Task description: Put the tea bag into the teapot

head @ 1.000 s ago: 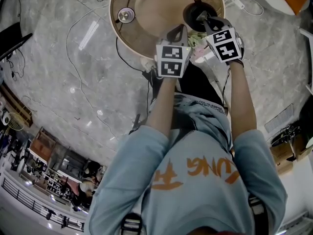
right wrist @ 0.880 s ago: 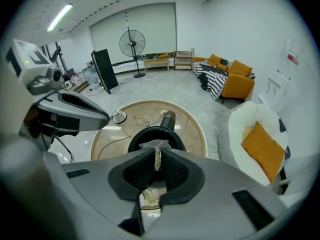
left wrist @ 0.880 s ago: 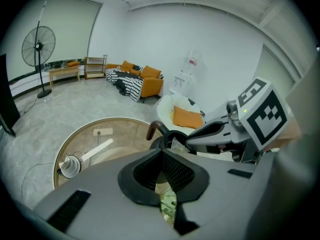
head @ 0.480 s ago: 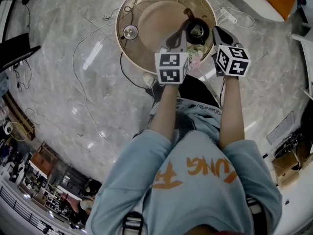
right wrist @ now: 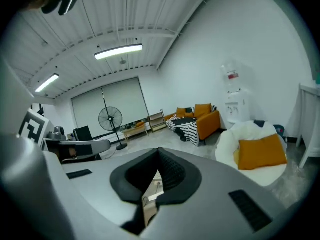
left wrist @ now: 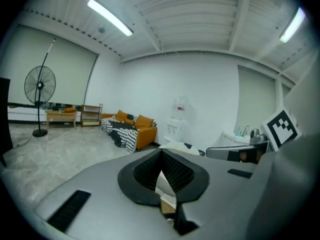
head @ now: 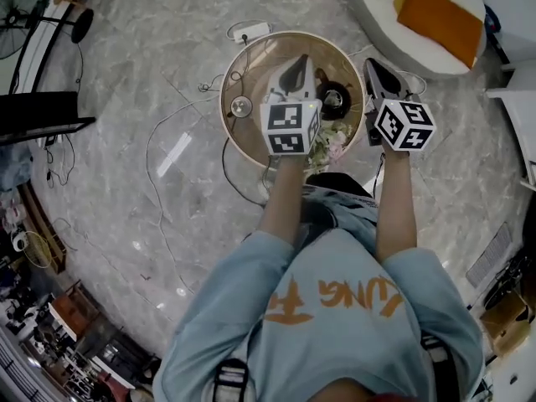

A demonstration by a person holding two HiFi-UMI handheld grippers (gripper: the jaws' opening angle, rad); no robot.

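In the head view a dark teapot (head: 335, 99) stands on a round tan table (head: 232, 134), its top open to the camera. My left gripper (head: 295, 64) is held high over the table, just left of the teapot. My right gripper (head: 374, 67) hangs over the table's right rim. Both gripper views look out level across the room. In them the left gripper (left wrist: 161, 154) and the right gripper (right wrist: 159, 164) have their pads meeting at the tips, with nothing gripped that I can see. No tea bag shows in any view.
A small metal cup (head: 241, 105) sits on the table's left side and a bunch of pale flowers (head: 331, 145) at its near edge. Cables (head: 167, 141) trail over the marble floor. A white beanbag with an orange cushion (head: 435, 15) lies at the back right.
Both grippers have lifted away from the table, and the view has pulled back. The right gripper, which was at the teapot's mouth, has swung out to its right.
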